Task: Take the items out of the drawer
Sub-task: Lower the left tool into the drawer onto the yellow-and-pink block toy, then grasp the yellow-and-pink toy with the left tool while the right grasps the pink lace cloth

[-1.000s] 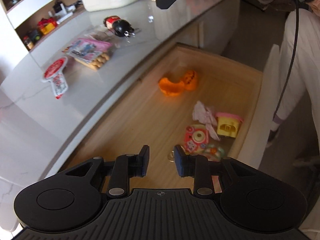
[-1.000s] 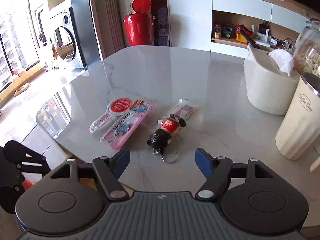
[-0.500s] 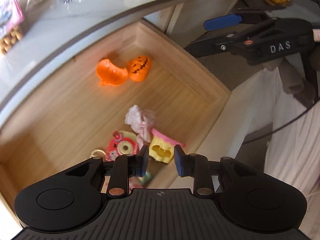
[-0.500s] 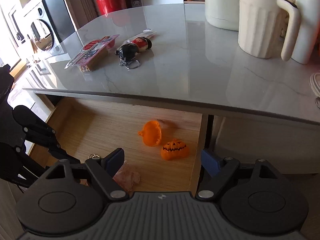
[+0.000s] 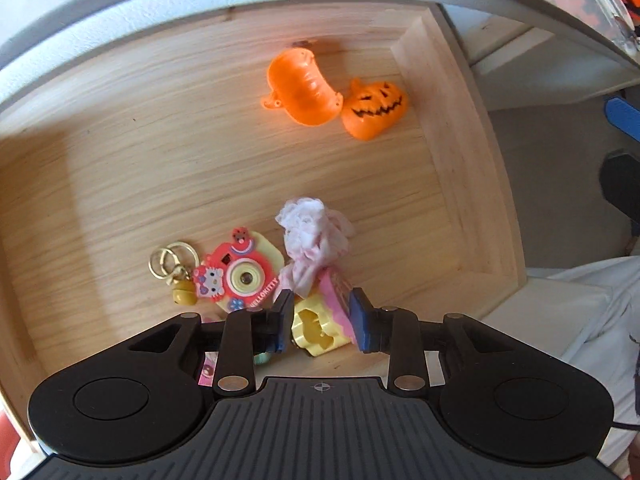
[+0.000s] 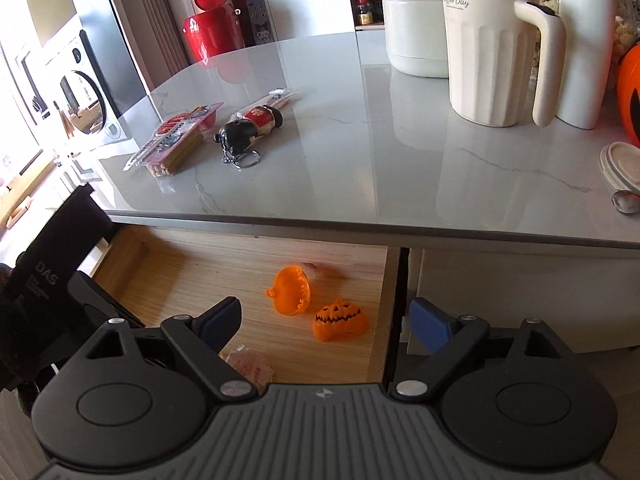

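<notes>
Blue pads of the left claw (image 5: pixel 320 320) stand on both sides of a yellow toy (image 5: pixel 318 330) in the wooden drawer (image 5: pixel 460 184); its jaws are opening, and I cannot tell if they touch it. Just beside the toy lie a camera keychain (image 5: pixel 236 276) and a pink cloth (image 5: pixel 312 236). Farther from it lie two pumpkin halves (image 5: pixel 340 96). The right claw (image 6: pixel 326 322) is opening wide and empty above the drawer, below the desk (image 6: pixel 400 160).
</notes>
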### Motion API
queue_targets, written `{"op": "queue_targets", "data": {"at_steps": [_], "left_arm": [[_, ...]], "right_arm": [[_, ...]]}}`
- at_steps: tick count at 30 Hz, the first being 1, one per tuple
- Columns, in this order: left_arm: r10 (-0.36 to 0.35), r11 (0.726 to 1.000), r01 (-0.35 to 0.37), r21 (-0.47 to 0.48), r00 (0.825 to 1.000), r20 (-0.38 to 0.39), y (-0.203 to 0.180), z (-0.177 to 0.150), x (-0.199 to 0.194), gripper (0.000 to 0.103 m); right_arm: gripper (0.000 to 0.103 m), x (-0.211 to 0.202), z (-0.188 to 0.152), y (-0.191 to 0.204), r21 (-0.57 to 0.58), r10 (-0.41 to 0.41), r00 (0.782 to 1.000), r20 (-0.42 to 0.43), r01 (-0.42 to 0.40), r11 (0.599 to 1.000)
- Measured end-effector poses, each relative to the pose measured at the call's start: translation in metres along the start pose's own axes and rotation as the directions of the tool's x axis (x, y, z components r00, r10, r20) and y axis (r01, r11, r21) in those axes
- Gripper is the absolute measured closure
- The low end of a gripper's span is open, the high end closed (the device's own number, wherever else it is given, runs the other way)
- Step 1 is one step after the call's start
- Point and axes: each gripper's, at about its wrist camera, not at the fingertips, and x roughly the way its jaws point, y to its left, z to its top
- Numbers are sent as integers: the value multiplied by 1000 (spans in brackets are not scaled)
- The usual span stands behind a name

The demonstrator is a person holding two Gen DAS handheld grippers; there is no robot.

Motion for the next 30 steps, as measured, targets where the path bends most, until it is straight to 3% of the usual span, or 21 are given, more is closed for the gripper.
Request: {"op": "queue_targets", "data": {"at_steps": [3, 9, 16, 24, 30], "left_arm": [[-13, 997, 8, -72, 997, -78, -1, 2, 14, 70], [12, 997, -19, -75, 995, -102, -1, 10, 18, 71], [66, 994, -56, 95, 992, -103, -23, 17, 21, 73], [12, 980, -14, 200, 1000, 14, -12, -6, -5, 78], [-35, 984, 7, 180, 987, 157, 25, -44, -53, 79]], "right_arm": [[6, -7, 3, -1, 16, 21, 999, 27, -22, 1000], [4, -13, 4, -1, 17, 45, 998, 47, -46, 999], [4, -10, -1, 3, -11, 17, 999, 28, -17, 1000], [4, 0, -4, -3, 15, -14, 1000, -10, 14, 1000], [4, 14, -7, -7, 57, 28, 996, -82, -23, 998]]}}
